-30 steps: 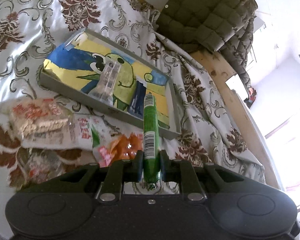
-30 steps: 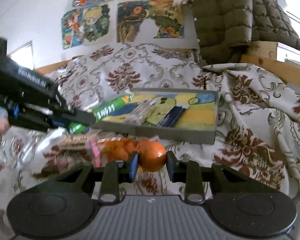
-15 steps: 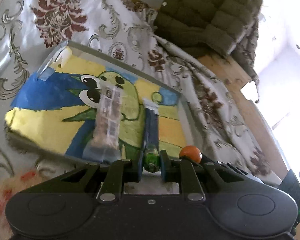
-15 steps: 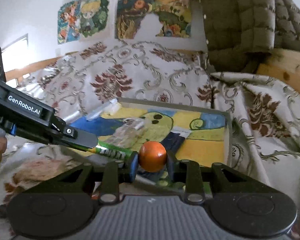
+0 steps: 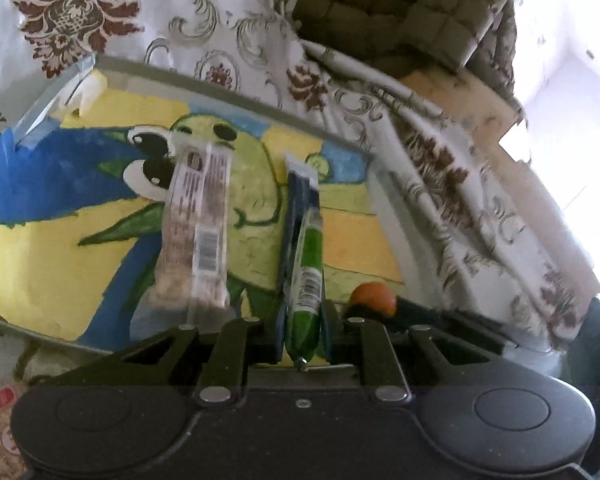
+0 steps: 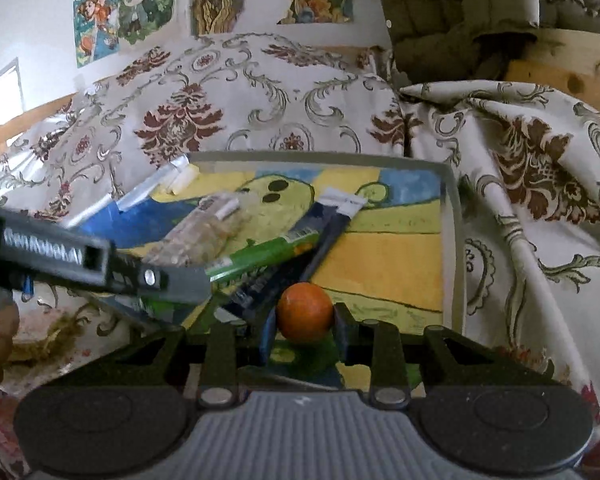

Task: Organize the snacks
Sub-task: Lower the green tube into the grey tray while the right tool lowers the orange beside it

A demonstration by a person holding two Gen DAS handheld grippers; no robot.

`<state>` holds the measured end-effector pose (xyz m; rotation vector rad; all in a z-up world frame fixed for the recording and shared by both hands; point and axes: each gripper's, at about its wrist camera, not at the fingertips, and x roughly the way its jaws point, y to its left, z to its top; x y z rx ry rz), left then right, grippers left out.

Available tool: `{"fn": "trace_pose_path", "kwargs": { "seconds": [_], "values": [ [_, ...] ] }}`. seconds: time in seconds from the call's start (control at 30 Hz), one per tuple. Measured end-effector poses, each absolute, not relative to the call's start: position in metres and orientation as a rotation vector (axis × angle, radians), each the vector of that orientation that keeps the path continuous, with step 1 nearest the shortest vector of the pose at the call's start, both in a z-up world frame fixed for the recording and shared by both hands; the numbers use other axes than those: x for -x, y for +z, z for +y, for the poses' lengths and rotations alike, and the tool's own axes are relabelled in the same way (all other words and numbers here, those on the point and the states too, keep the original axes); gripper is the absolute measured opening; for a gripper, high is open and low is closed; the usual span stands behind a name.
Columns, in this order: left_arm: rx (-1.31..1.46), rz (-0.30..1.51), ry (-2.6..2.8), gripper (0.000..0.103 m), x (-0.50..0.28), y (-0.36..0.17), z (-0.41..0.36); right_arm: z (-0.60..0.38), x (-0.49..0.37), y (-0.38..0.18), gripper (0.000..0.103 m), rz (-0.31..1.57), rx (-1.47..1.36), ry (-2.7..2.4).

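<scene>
Between the left gripper [image 5: 302, 332] fingers, clamped: green snack stick [image 5: 306, 280], barcode up, over the painted tray [image 5: 228, 98], clear wrapped bar [image 5: 196, 232] to its left; 1 s ago it hung over loose packets outside.

Right view: right gripper [image 6: 304, 334] grips orange ball [image 6: 305, 312] w/ tray edge below, dark blue packet [image 6: 300, 256] just ahead-left; earlier short of tray.
</scene>
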<state>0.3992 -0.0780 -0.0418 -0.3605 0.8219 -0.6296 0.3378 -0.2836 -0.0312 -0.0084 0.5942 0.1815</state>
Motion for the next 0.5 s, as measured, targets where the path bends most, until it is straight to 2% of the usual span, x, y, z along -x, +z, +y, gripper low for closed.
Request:
{"fn": "trace_pose_path", "kwargs": {
  "seconds": [0.13, 0.2, 0.23, 0.4, 0.5],
  "values": [
    [0.353, 0.832, -0.621, 0.020, -0.401, -0.041, -0.078, -0.286, -0.336, -0.033, 0.038, 0.597, -0.001, 0.169],
    [0.347, 0.830, -0.598, 0.023, -0.400, -0.040, -0.077, -0.286, -0.334, -0.032, 0.051, 0.589, 0.001, 0.164],
    [0.347, 0.828, -0.588, 0.024, -0.399, -0.039, -0.076, -0.286, -0.333, -0.031, 0.053, 0.585, 0.002, 0.160],
    [0.358, 0.795, -0.563, 0.053, -0.393, -0.031, -0.072, -0.287, -0.325, -0.025, 0.067, 0.573, 0.004, 0.153],
    [0.353, 0.764, -0.551, 0.060, -0.387, -0.023, -0.070, -0.288, -0.318, -0.020, 0.074, 0.561, 0.004, 0.147]
  ]
}}
